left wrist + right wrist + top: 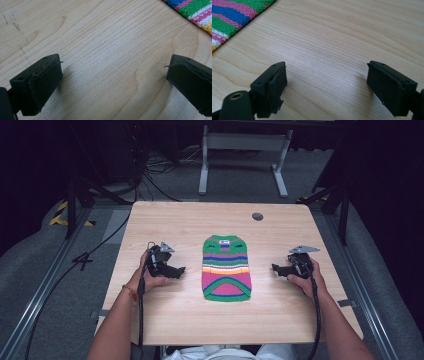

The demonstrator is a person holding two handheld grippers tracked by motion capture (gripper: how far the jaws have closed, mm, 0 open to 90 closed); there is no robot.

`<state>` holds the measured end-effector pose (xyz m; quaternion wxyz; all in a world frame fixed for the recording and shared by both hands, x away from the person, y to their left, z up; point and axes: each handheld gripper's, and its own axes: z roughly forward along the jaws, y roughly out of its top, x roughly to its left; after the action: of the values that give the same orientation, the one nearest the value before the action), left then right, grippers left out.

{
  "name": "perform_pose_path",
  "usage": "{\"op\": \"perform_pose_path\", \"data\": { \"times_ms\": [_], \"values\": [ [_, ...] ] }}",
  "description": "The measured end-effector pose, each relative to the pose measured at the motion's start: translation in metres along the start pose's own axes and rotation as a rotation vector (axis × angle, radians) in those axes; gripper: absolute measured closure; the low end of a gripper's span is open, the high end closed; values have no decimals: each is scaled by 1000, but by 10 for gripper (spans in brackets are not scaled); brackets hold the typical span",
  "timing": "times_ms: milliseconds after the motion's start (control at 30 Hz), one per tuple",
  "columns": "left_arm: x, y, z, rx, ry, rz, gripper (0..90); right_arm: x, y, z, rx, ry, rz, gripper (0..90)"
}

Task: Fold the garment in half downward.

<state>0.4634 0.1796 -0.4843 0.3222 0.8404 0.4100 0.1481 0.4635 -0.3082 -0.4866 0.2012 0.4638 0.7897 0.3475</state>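
A small knitted garment striped in green, pink, blue, yellow and white (226,268) lies flat near the middle of the light wooden tabletop (175,315), its neck end toward the far edge and its rounded hem toward the near edge where the person sits. A small white label shows at the neck. The left gripper (179,270) rests low over the tabletop to the left of the garment, held in the person's left hand (152,280), and points toward it without touching it. The right gripper (276,267) sits to the garment's right, held in the right hand (306,281), also apart from the knit.

In the left gripper view the two black jaws stand wide apart over bare wood, holding nothing (the garment's striped edge crosses the upper right corner). In the right gripper view the jaws are likewise spread wide and empty, with the knit at the upper left. A round grey grommet (257,216) sits near the far right corner of the tabletop.
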Motion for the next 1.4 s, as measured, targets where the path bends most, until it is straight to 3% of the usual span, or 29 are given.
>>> {"op": "perform_pose_path", "data": {
  "times_ms": [367,467,500,633,833,900,967,1000,1067,1133,1300,1400],
  "values": [
    [1,0,-1,3,-10,23,15,0,1,0,3,4,-9,166],
    [1,-1,-4,5,-13,18,49,4,3,0,10,0,-46,169],
    [0,-2,-4,-5,-7,10,65,4,3,0,11,11,-52,187],
    [3,-2,-6,-19,-27,52,134,5,4,1,7,53,-51,264],
    [4,-1,-7,-16,-52,61,194,6,6,-1,1,62,-58,348],
    [3,1,-7,-22,-46,72,271,12,11,-3,-19,64,-114,418],
    [8,10,-7,4,-119,62,273,18,16,-1,-8,74,-133,428],
    [9,11,-7,-9,-134,61,310,19,20,1,-7,88,-132,452],
    [11,18,-8,-11,-141,64,330,22,29,1,-27,85,-154,482],
    [12,24,-5,-4,-122,77,334,22,40,3,-35,99,-145,502],
    [14,42,5,-2,-136,93,352,24,63,11,-46,108,-151,514],
    [12,59,12,-14,-149,106,415,29,79,22,-40,116,-167,517]
  ]
}}
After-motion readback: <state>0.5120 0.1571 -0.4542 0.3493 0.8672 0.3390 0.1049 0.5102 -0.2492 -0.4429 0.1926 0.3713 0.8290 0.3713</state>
